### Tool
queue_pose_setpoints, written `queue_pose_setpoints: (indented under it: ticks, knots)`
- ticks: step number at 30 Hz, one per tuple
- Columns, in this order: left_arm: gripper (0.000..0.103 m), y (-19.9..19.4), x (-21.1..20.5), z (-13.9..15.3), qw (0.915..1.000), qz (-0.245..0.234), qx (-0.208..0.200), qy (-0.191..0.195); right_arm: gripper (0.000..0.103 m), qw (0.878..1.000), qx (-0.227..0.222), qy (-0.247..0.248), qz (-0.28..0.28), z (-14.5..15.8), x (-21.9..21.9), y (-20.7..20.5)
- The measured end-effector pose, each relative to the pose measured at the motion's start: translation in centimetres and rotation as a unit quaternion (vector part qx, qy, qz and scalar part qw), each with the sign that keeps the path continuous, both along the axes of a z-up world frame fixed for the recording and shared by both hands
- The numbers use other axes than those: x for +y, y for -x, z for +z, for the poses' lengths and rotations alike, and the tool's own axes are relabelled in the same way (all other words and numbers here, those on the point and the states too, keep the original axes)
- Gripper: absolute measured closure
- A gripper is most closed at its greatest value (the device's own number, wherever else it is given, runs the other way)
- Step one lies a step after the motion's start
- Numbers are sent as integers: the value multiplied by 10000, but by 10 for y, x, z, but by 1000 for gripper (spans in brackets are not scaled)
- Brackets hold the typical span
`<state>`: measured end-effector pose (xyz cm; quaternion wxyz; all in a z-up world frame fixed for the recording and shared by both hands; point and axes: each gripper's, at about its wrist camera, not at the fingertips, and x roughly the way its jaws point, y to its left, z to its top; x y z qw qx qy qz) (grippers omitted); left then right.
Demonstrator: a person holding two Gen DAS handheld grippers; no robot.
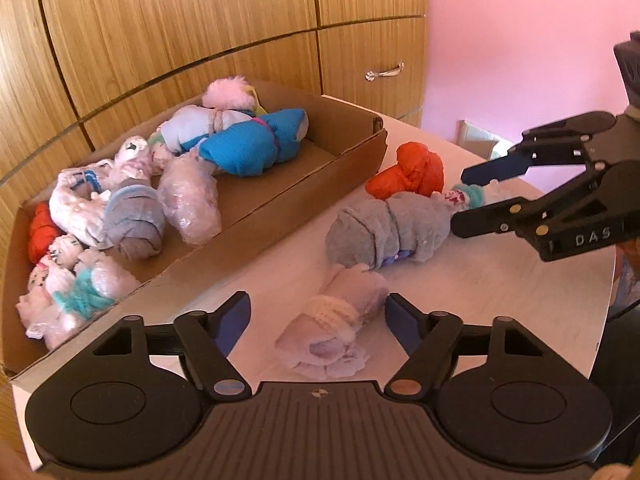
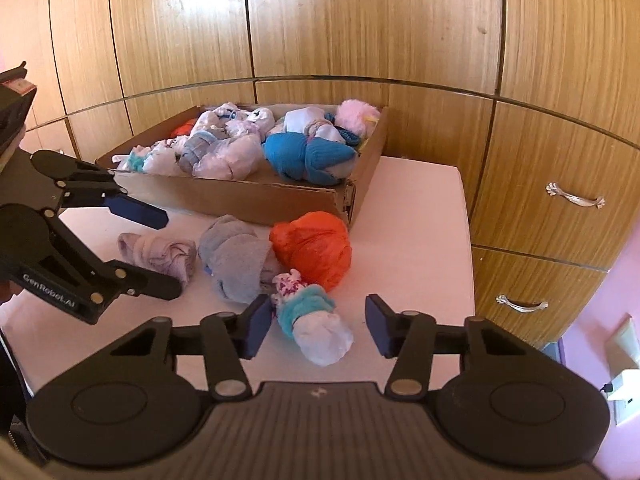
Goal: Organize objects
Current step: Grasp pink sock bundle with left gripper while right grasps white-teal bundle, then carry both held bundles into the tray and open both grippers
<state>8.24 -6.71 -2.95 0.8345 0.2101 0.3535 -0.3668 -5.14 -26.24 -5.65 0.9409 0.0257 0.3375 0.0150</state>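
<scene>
White table [image 2: 416, 216], cardboard box [image 2: 256, 200] holding sock bundles [image 2: 224, 152]

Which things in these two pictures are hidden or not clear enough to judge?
- Left wrist view: the front of the cardboard box and the sock bundles there are cut off by the left tool.
- Both views: lower bundles in the box are covered by upper ones.
- Right wrist view: whether the right tool presses the white and teal bundle; only one pad seems near it.
- Both views: table edges nearest the person, hidden behind tool bodies.
</scene>
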Motion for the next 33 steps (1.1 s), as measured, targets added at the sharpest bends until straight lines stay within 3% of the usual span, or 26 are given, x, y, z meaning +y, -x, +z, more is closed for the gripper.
queue_pose_setpoints:
  ticks: [9, 18, 33]
  knots:
    - [64, 5, 1, 3, 9994, -120, 234, 217, 75, 10000, 51, -66, -18, -3, 2, 5]
    - [65, 8, 11, 10, 9998, 37, 164, 120, 76, 9999, 0, -112, -76, 7, 3, 18]
    - [64, 1, 5, 54, 9993, 174, -332, -1, 76, 9991, -387, 98, 132, 69, 8, 2]
